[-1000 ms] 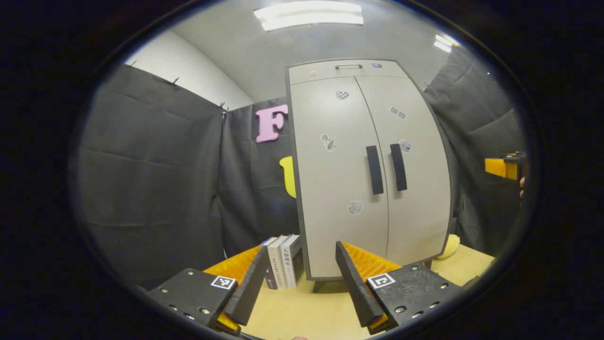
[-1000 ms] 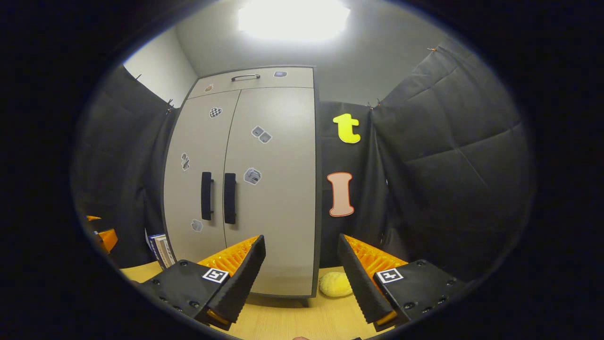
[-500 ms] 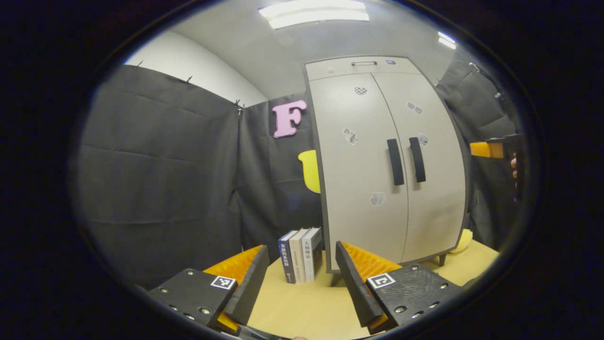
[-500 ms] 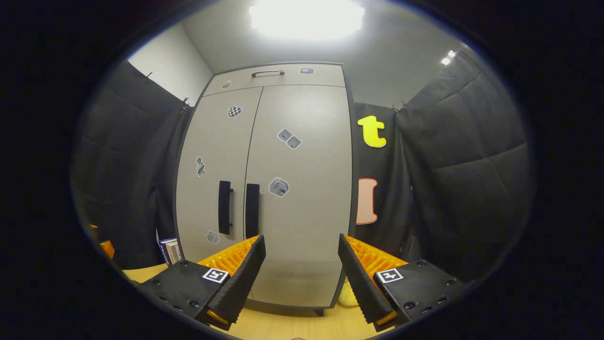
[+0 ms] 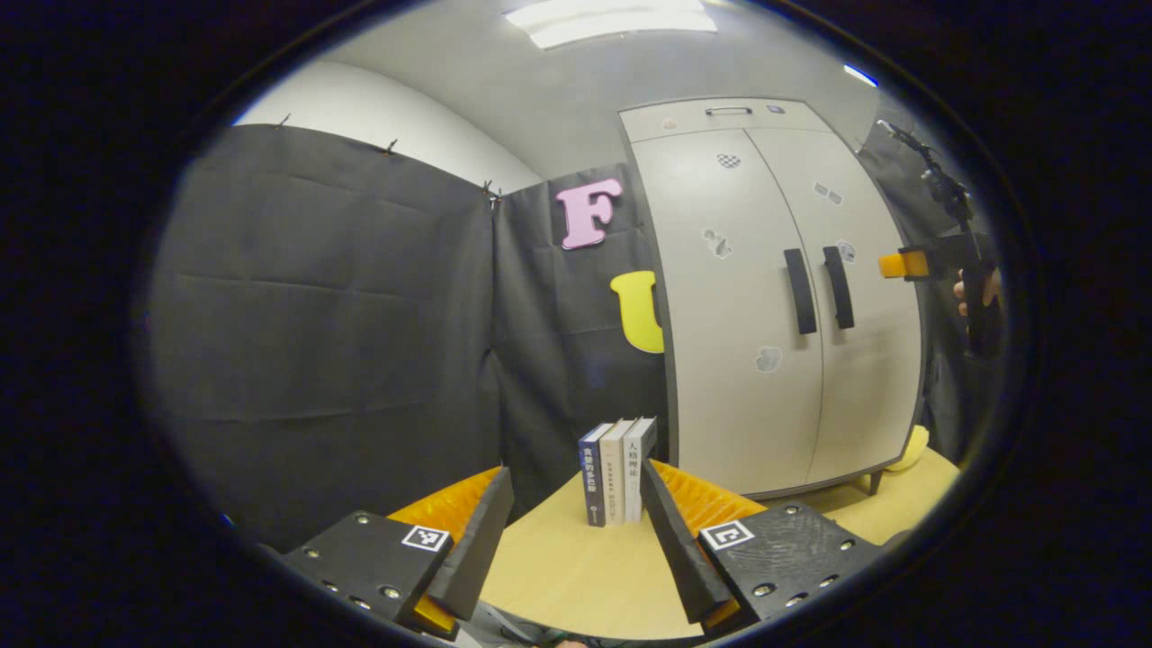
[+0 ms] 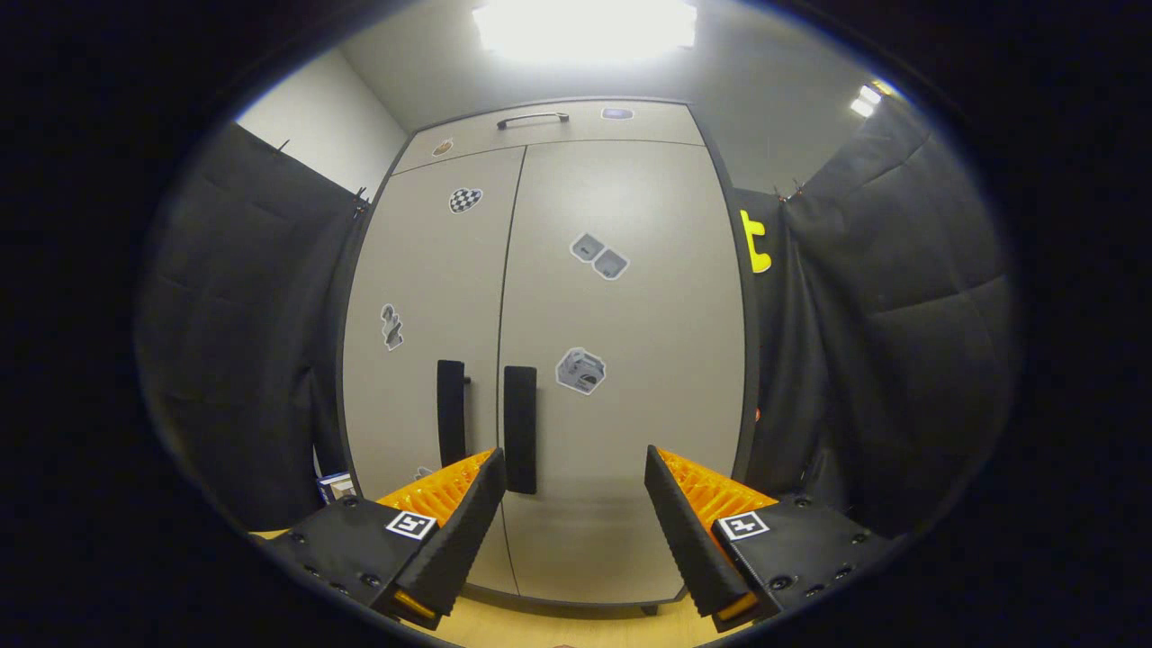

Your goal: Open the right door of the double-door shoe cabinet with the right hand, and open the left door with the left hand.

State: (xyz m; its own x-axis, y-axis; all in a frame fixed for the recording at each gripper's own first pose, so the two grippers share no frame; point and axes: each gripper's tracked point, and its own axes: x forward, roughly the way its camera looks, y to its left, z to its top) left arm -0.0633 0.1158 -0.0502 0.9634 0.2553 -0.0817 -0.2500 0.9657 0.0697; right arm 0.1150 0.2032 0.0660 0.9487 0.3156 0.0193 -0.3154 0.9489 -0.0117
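Grey shoe cabinet (image 6: 621, 342); both doors closed; two black handles (image 6: 519, 428)

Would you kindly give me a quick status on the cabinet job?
Both tongs, left and right, open, empty. Cabinet doors shut; right handle ahead of right tongs. Nothing in the way.

The shoe cabinet (image 6: 621, 360) has smooth, matt panels with a faint sheen under the ceiling light, and flat paper-like stickers (image 6: 580, 371) on its doors. Its two door handles (image 6: 519, 428) look like matt plastic; the small handle (image 6: 532, 118) on the top panel looks like metal. The worktop (image 5: 576, 576) is pale wood with a smooth, low-sheen finish. The books (image 5: 618, 469) have slightly glossy paper spines. The booth wall (image 5: 315, 333) is matt, creased cloth.
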